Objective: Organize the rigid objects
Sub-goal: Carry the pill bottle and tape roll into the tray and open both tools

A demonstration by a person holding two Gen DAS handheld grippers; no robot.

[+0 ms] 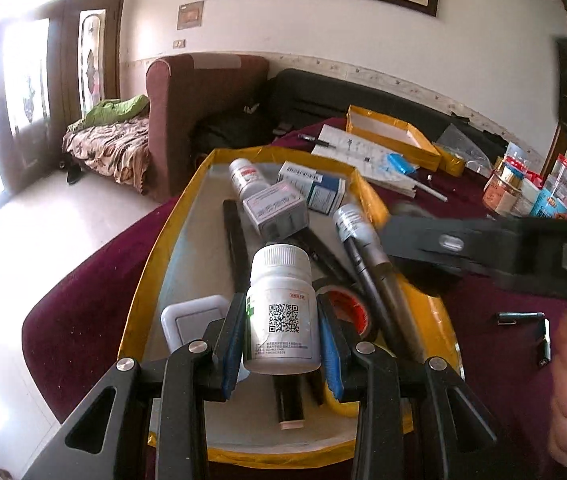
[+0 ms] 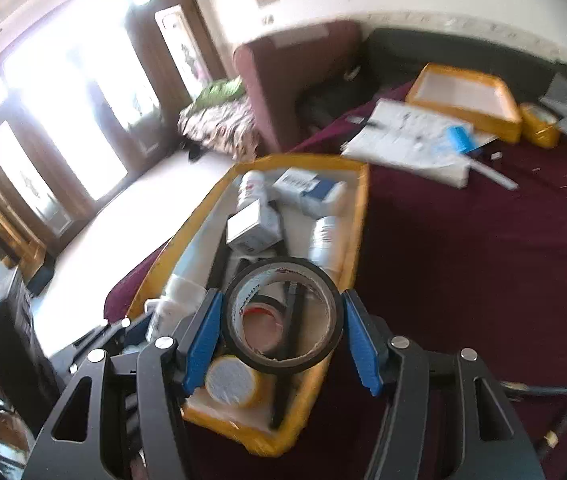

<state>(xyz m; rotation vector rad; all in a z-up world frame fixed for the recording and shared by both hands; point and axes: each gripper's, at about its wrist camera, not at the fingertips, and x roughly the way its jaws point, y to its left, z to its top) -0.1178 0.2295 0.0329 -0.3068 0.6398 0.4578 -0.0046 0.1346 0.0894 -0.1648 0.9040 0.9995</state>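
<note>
white bottles (image 1: 282,312): 2; boxes (image 1: 276,209): 2

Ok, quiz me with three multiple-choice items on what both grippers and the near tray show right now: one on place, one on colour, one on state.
1. Place: where does the small grey box lie?
A. In the yellow-rimmed tray
B. On the sofa
C. On the floor

2. Colour: what colour is the cloth under the tray?
A. Green
B. Dark red
C. White

3. State: what does the right gripper hold?
A. Nothing, jaws wide apart
B. A pen
C. A roll of dark tape

Answers:
1. A: the box rests among bottles and cartons inside the yellow-rimmed tray.
2. B: maroon cloth shows all round the tray.
3. C: the tape roll sits between the blue pads, above the tray; the left gripper likewise grips a white bottle.
</note>
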